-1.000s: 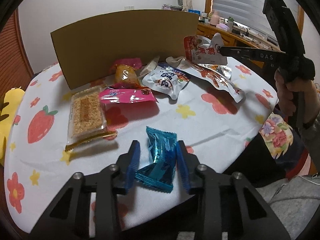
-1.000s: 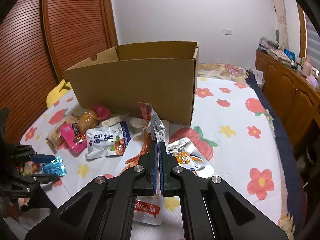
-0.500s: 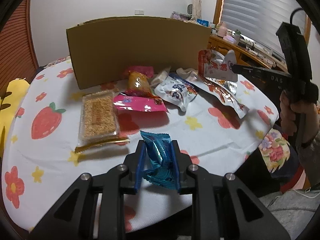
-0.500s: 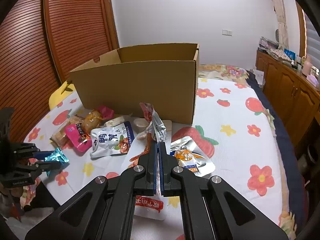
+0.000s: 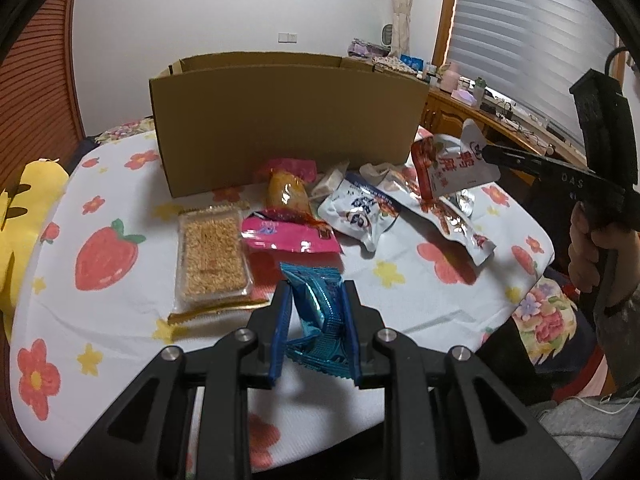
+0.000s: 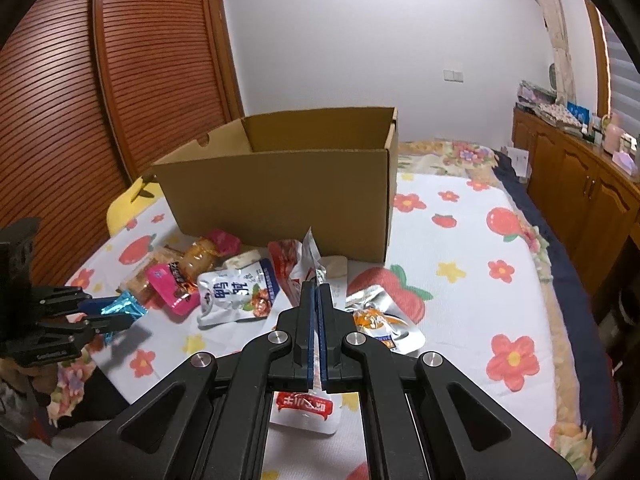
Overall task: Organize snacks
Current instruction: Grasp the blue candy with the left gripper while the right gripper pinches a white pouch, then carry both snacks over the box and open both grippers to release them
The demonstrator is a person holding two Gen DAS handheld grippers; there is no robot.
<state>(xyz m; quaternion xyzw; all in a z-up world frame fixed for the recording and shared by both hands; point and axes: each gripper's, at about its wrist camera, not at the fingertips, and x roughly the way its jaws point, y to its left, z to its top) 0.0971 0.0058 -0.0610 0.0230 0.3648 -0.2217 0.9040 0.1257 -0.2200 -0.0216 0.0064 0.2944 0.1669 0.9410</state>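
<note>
Fingers (image 5: pixel 282 332) now clamping blue packet (image 5: pixel 320 320)

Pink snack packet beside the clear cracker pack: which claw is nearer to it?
Left. The left claw, holding a blue wrapper, sits just in front of the pink packet. The right claw, clamping a red-and-white pouch, is farther off, across the white pouch.

Both the left gripper (image 5: pixel 316 320) and the right gripper (image 6: pixel 319 320) are clamped tight, angled downward, each held aloft.
</note>
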